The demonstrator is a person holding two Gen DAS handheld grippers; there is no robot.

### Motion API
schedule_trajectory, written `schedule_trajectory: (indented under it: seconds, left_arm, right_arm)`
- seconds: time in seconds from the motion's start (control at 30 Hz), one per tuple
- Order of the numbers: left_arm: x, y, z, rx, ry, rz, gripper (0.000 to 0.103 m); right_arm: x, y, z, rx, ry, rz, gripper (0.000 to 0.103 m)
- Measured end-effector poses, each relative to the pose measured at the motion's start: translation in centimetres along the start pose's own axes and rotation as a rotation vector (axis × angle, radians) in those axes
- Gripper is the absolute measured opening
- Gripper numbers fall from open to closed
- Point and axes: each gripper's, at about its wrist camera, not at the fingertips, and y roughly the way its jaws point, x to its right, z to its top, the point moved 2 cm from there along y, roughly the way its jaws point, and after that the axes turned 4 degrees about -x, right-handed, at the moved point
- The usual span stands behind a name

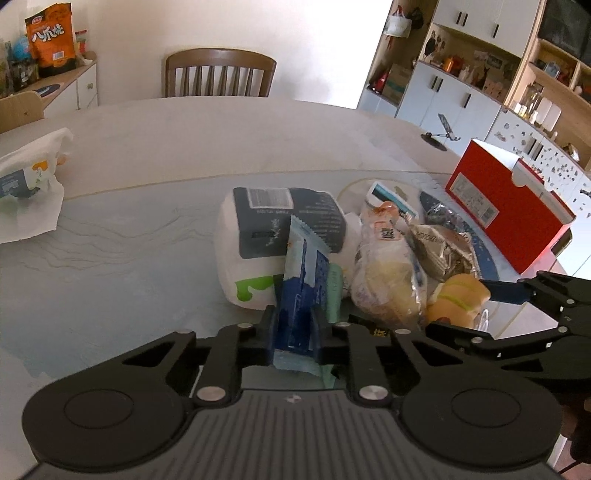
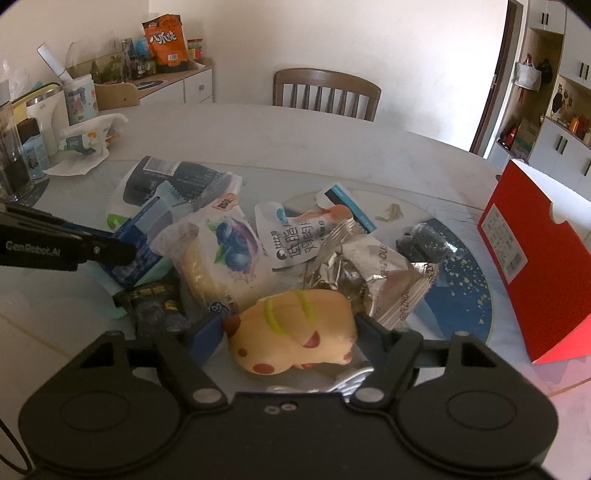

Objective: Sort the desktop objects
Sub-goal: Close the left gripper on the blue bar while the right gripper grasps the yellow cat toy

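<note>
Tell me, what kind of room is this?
Probably a dining room at home: a round table with a wooden chair pulled up, a sideboard crowded with jars and snacks, and tall cupboards holding ornaments.

The left claw [image 1: 294, 325] pinches a flat blue-and-white foil sachet [image 1: 304, 280], left of the tall red cardboard box [image 1: 506, 206] on the desk [image 1: 129, 258].

A brown slatted wooden chair [image 1: 220, 72] is standing against the pale wall [image 1: 147, 29]; white-doored shelving cabinets [image 1: 480, 74] are lining the right side.
</note>
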Motion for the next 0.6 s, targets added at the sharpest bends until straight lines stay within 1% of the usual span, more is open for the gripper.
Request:
schedule_trajectory:
  seconds: [0.2, 0.43, 0.6]
  left_arm:
    - [0.3, -0.7, -0.1, 0.026, -0.002, -0.009, 0.011]
    - [0.7, -1.9, 0.2, 0.062, 0.005, -0.011, 0.011]
    - [1.2, -3.3, 0.4, 0.086, 0.008, -0.032, 0.011]
  right_arm:
    - [0.0, -0.6, 0.1, 0.021, 0.001, -0.011, 0.071]
    - [0.4, -1.8, 0.2, 0.048, 0.018, -0.032, 0.07]
    - [0.7, -2.8, 0.4, 0.066, 0.033, -0.04, 0.069]
